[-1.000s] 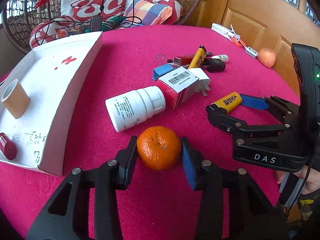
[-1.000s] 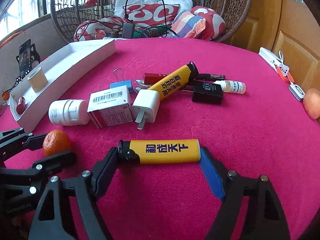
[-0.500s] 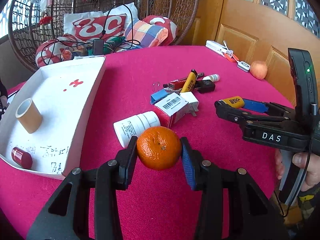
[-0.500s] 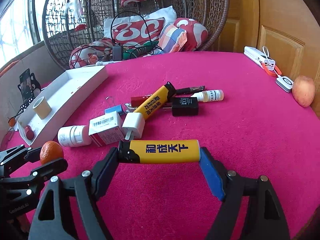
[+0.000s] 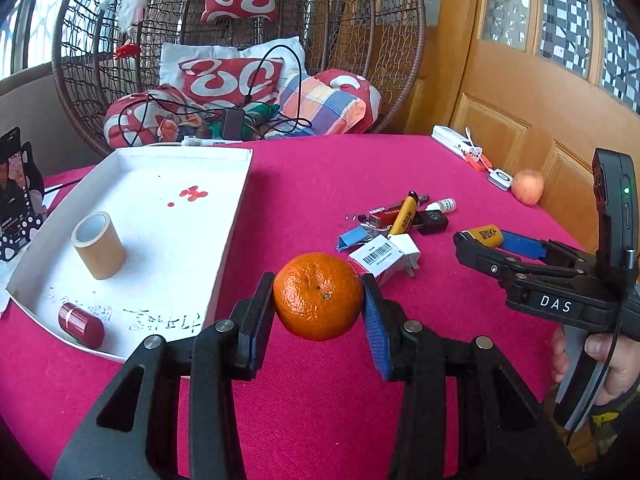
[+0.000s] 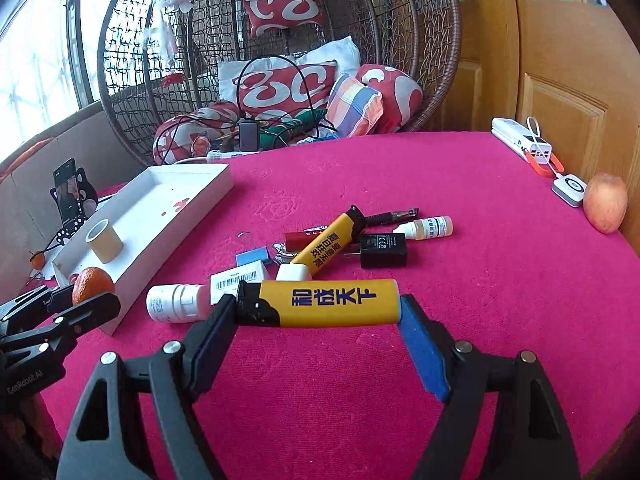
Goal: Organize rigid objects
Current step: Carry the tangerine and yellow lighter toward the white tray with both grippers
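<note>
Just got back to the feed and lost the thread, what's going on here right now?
A person is tidying a red table with a gripper in each hand. The left gripper is shut on a mandarin, held above the cloth beside the white tray. The right gripper clamps a yellow lighter end to end. A tape roll and a red cylinder already sit in the tray.

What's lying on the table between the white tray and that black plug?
In the right wrist view, between the white tray and black plug: a blue binder clip, a red tube and a yellow lighter.
</note>
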### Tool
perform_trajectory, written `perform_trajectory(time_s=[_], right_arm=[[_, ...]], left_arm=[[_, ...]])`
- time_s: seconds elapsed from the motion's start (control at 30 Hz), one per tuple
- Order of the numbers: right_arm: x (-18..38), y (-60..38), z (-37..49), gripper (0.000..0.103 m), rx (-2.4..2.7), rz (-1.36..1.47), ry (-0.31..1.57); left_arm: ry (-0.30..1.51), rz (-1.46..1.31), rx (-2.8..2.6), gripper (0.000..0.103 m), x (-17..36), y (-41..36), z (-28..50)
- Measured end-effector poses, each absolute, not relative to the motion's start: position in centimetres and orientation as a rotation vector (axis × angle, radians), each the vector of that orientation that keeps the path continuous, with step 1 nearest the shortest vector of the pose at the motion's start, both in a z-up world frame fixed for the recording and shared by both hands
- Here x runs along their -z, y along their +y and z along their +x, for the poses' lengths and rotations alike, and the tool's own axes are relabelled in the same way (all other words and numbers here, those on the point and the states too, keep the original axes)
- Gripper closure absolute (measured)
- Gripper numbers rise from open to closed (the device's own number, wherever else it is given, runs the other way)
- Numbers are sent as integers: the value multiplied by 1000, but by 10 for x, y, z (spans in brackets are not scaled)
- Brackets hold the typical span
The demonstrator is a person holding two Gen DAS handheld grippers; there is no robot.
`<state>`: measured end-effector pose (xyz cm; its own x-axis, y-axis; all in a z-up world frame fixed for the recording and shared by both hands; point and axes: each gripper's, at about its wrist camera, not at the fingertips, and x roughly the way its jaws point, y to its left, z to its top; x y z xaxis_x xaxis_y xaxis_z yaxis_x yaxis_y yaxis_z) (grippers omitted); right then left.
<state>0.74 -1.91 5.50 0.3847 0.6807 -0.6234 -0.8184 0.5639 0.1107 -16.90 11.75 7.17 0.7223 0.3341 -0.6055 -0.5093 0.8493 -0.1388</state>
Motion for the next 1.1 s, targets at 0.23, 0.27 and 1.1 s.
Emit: perform_trajectory(time_s=[0.23,0.27,1.1], right_arm=[[-58,-15,2,23,-977,-236,668],[-59,-14,1,23,-981,-237,667],[-61,3,-15,23,-1018,-273,666]], left_arm=[[569,-321,-504,62,-78,126,-180],[563,-325,-510,62,-78,127,-181],[512,-392,-563,62,-81,151,-207]])
